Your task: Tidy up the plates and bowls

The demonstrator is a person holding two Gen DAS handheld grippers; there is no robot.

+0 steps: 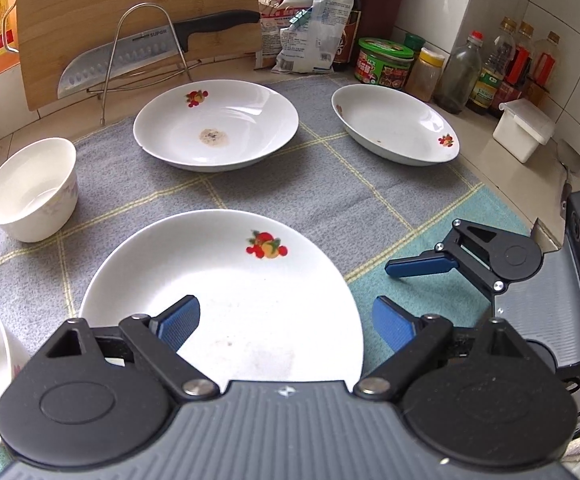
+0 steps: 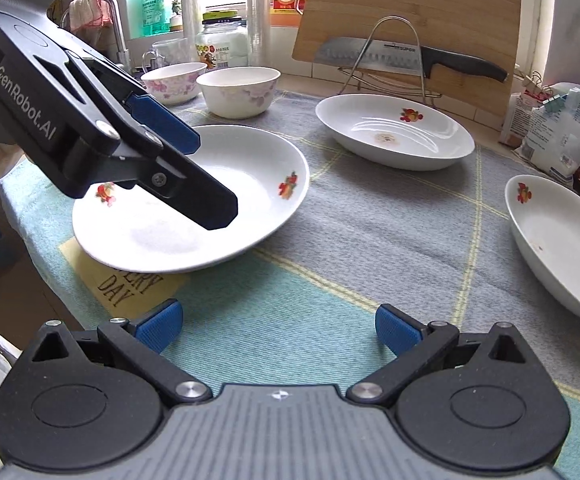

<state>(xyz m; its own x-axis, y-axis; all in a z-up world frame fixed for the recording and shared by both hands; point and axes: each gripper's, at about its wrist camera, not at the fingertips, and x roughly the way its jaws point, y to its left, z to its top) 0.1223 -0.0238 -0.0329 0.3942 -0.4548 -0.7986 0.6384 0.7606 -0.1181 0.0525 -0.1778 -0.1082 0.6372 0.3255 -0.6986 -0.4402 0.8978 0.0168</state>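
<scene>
The left claw (image 1: 285, 322) was held open above the near plate (image 1: 225, 280) on the counter (image 1: 330, 192); the right claw (image 2: 277, 326) was open, empty. Gripping that plate's rim was judged next.

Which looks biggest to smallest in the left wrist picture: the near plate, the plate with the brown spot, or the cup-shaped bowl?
1. Near plate, though it sits closest to the camera, so that helps.
2. Plate with the brown spot.
3. Cup-shaped bowl.
The two plates may really match in size.

Both wrist views close, angled down over cloth (image 1: 330, 192); share near plate (image 2: 257, 168).
</scene>
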